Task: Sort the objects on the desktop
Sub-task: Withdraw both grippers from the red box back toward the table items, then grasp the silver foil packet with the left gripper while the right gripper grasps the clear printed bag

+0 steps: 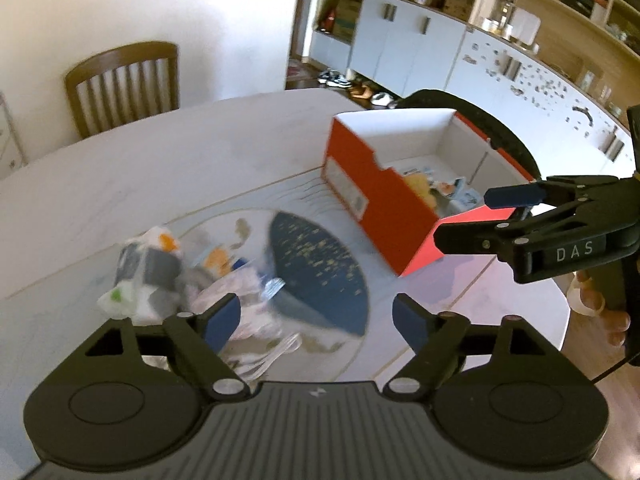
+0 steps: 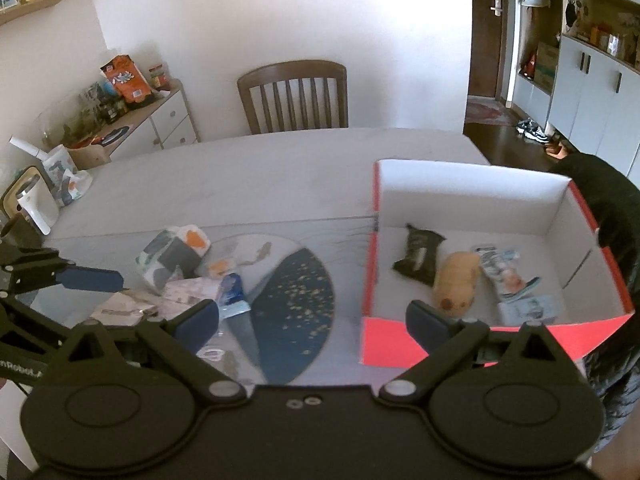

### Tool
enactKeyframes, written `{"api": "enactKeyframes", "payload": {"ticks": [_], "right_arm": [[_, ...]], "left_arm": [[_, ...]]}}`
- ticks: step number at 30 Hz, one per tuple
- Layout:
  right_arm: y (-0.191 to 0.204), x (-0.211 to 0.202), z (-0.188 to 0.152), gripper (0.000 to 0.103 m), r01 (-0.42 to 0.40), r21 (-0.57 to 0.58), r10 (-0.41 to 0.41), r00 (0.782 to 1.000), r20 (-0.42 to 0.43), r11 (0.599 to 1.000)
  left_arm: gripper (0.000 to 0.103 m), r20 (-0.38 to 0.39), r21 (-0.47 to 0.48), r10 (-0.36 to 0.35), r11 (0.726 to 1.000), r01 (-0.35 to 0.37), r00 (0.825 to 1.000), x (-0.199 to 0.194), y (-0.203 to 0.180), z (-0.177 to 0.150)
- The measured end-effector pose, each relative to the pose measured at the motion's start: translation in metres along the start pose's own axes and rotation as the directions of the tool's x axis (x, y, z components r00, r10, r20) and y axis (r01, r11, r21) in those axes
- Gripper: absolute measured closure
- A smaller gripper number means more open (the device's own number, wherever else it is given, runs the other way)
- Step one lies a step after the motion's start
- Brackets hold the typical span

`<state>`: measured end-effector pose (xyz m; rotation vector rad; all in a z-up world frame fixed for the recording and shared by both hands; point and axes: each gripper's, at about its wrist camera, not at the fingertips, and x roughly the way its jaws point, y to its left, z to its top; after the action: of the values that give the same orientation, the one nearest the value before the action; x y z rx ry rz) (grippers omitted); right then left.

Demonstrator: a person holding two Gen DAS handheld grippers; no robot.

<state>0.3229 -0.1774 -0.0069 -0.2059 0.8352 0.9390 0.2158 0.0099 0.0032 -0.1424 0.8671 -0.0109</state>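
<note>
An open red box (image 1: 384, 216) (image 2: 370, 264) with white inside stands on the right of the table. It holds a dark packet (image 2: 418, 258), a tan plush toy (image 2: 458, 280) and several small packets (image 2: 504, 272). A pile of loose packets and wrappers (image 1: 160, 276) (image 2: 180, 268) lies on the left of the mat. My left gripper (image 1: 316, 316) is open and empty, above the pile's right side. My right gripper (image 2: 312, 320) is open and empty, above the mat by the box's near left corner; it also shows in the left wrist view (image 1: 464, 216).
A round mat with a dark blue half (image 2: 296, 308) (image 1: 320, 272) lies between pile and box. A wooden chair (image 2: 294, 96) stands behind the table. A sideboard with clutter (image 2: 120, 120) is at the far left. A dark-clad person (image 2: 616, 216) is behind the box.
</note>
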Motion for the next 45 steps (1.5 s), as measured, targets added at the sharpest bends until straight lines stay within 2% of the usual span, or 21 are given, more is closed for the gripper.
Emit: {"api": "enactKeyframes", "payload": {"ticks": [4,6,8,14,25,37,45], "right_arm": [[0.018,0.01,-0.002,0.003,0.001,0.002,-0.001,1.0,-0.006,1.0],[0.027,0.016,-0.002,0.003,0.0,-0.002,0.0,1.0,-0.011,1.0],[0.036,0.022,-0.002,0.003,0.0,-0.003,0.0,1.0,-0.016,1.0],[0.065,0.045,-0.001,0.002,-0.012,-0.002,0.012,0.999,-0.03,1.0],[0.111,0.089,0.007,0.002,-0.013,-0.021,0.011,0.997,-0.079,1.0],[0.122,0.141,0.004,0.002,0.045,0.02,-0.041,0.984,-0.172,0.999],[0.12,0.159,0.001,0.002,0.069,0.056,-0.056,0.977,-0.207,0.996]], "left_arm": [[0.018,-0.009,-0.032,0.021,0.999,-0.022,1.0,-0.004,0.023,-0.014],[0.008,-0.014,-0.04,0.035,0.999,-0.036,0.999,-0.004,0.032,-0.019],[0.004,-0.014,-0.041,0.053,0.998,-0.053,0.998,-0.005,0.04,-0.026],[0.003,-0.027,-0.045,0.1,0.994,-0.101,0.995,0.0,0.065,-0.039],[0.003,-0.044,-0.077,0.123,0.989,-0.127,0.991,0.016,0.103,-0.056],[0.003,-0.06,-0.055,0.164,0.984,-0.167,0.985,0.041,0.114,-0.065],[0.003,-0.044,-0.011,0.205,0.979,-0.206,0.978,0.049,0.112,-0.071]]}}
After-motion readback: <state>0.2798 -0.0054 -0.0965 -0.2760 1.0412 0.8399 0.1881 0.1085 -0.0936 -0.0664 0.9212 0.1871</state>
